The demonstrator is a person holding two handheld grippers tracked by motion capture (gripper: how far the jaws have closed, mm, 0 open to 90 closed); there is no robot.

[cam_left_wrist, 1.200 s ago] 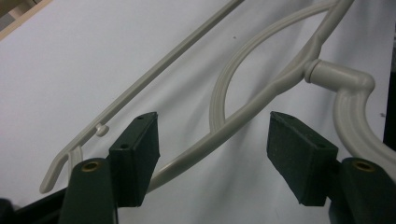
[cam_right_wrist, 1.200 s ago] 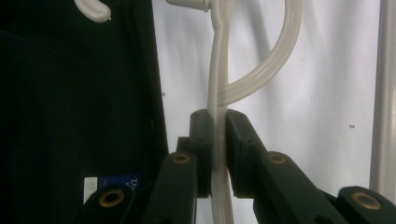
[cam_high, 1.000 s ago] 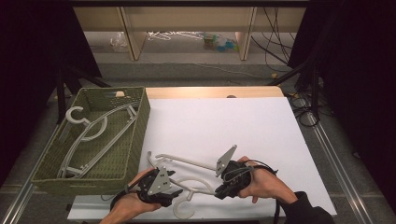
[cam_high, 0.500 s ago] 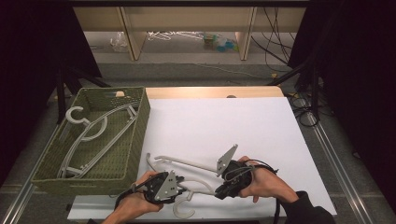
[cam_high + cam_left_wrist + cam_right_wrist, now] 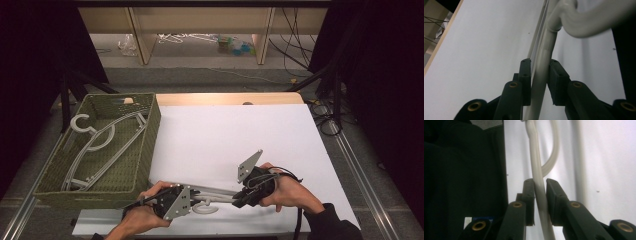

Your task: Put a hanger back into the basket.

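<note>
Smooth grey plastic hanger, woven green basket

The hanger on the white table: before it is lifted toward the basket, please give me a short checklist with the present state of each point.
1. Left gripper closed on the hanger: ok, its jaws have just been closing and the bar sits between the pads.
2. Right gripper closed on the hanger: ok, pads press its bar.
3. Hanger free of other things on the white table: ok.
4. Room in the basket: cannot tell; other hangers already lie inside.
5. Path to the basket free: ok.
</note>
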